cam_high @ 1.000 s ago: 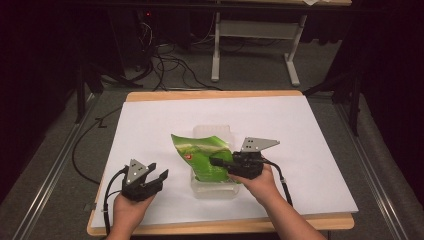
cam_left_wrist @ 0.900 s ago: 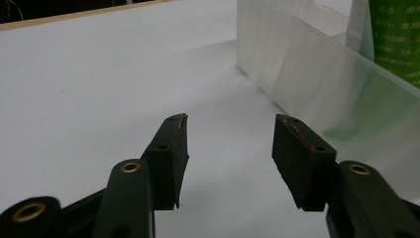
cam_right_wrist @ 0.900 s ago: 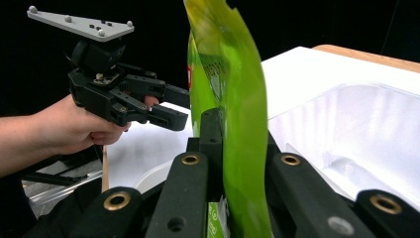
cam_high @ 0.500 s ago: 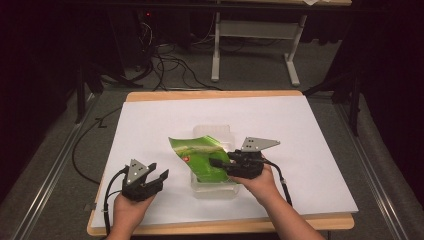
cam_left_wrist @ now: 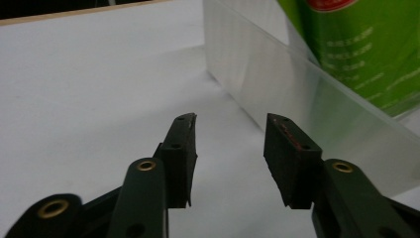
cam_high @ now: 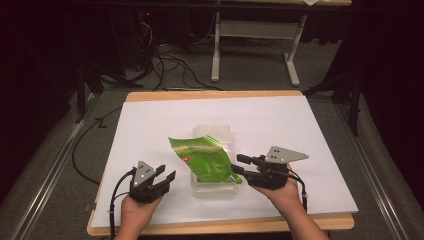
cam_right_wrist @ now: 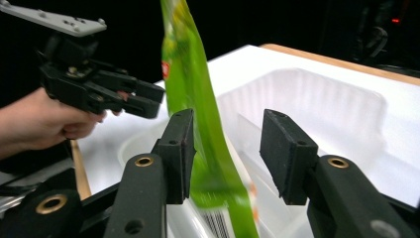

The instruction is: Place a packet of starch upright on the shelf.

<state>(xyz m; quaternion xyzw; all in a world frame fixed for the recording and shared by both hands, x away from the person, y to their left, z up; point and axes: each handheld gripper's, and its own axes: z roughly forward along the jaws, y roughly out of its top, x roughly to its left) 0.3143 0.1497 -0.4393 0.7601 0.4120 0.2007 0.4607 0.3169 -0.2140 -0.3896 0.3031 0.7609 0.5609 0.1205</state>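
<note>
Left gripper [cam_high: 166,176] sits low over the white table cover [cam_high: 280,125], held in the person's left hand [cam_high: 135,212] near the front edge, its jaws pointing up and to the right toward the clear plastic tray [cam_high: 216,189]. Its jaws are spread with nothing between them; they have just been narrowing, and in the left gripper view only bare white surface lies in the gap. Just beyond its right jaw in that view rises the tray's clear side wall [cam_left_wrist: 277,84], close to the pad but apart from it, with the green bag [cam_left_wrist: 356,44] showing behind the wall.

Between the two grippers stands that tray, and the green bag [cam_high: 202,159] rests in it, leaning up and over the tray's left rim toward the left gripper's side. Its far end points away from the person.

Right gripper [cam_high: 239,164], in the person's right hand [cam_high: 285,195], lies just right of the tray with its jaws aimed left at the bag's near right edge. Its jaws have just been parting. In the right gripper view the bag [cam_right_wrist: 198,114] passes edge-on up through the gap, close to the left pad, with clear space to the right pad, so the pads do not press on it. Beyond it, that view also shows the tray's pale inner wall [cam_right_wrist: 307,99] and the left gripper [cam_right_wrist: 148,101] farther off.
</note>
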